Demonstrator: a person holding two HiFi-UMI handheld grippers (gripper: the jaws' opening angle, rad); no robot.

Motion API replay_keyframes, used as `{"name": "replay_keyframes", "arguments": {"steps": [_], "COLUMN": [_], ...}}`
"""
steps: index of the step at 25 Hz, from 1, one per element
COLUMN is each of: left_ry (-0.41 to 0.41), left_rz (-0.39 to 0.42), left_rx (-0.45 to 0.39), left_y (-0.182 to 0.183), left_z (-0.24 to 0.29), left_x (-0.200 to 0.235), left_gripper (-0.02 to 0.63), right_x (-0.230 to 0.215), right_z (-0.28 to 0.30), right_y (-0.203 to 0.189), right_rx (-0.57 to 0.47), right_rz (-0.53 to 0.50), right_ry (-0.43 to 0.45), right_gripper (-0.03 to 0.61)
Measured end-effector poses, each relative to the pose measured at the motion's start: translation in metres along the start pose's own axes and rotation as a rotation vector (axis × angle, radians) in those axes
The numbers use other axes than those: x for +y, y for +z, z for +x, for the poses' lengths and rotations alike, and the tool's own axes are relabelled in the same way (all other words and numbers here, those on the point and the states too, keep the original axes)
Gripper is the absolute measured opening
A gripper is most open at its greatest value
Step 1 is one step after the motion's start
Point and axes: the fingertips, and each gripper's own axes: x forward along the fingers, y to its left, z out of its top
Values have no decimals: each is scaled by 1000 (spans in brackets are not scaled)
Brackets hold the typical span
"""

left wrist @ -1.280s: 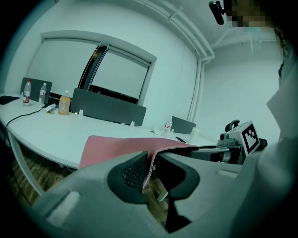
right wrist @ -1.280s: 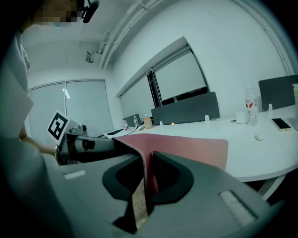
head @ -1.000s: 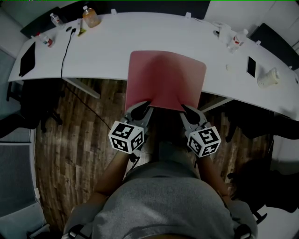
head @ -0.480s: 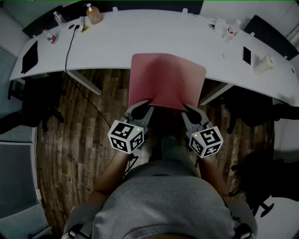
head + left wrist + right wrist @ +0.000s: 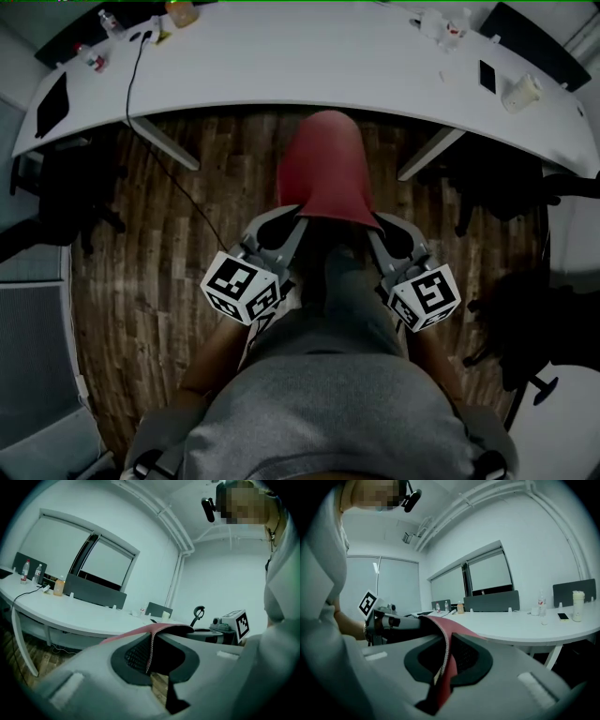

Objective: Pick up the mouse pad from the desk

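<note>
The red mouse pad (image 5: 323,173) hangs in the air over the wooden floor, off the white desk (image 5: 281,66), and bows upward in the middle. My left gripper (image 5: 298,214) pinches its near left corner, jaws still closing on the thin edge. My right gripper (image 5: 380,225) is shut on its near right corner. In the left gripper view the mouse pad's (image 5: 161,628) edge runs between the dark pads of the left gripper (image 5: 150,644). The right gripper view shows the same: the mouse pad (image 5: 454,631) is clamped in the right gripper (image 5: 444,656).
The curved desk holds a black cable (image 5: 141,70), bottles (image 5: 180,11) at the far left, a dark tablet (image 5: 52,98), a phone (image 5: 487,77) and a white cup (image 5: 521,91) at the right. Desk legs (image 5: 164,142) and dark chairs (image 5: 66,202) flank me.
Both grippers have pulled back and lifted with the mouse pad. It has left the desk entirely, now hangs over the floor, and has arched from flat into a hump.
</note>
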Motion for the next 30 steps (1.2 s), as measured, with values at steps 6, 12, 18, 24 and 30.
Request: {"name": "replay_keyframes", "arguments": {"steps": [6,12,18,24,30], "left_ry": [-51,-50,-60,-39,-22], "left_rz": [-20,-31,-9,68,69], "left_rx": [99,167,95,53,75], "left_y": [-35,-54,-39,-19,-26], "left_z": [-21,-37,-38,-34,-41], "left_x": [-24,-34,-42,-42,-40], "left_gripper": [23,21,20,20,20], "right_x": [23,38,24,15,23], "right_z": [-36,-50,-49,-45,-47], "right_y": [-47,-62,-51,-25,-27], "right_rx": [114,161,126,63,69], "right_rz": [122,156,76,4,-28], "right_ry": [41,73,4,-27,-33], "right_gripper": [20,21,20,20,20]}}
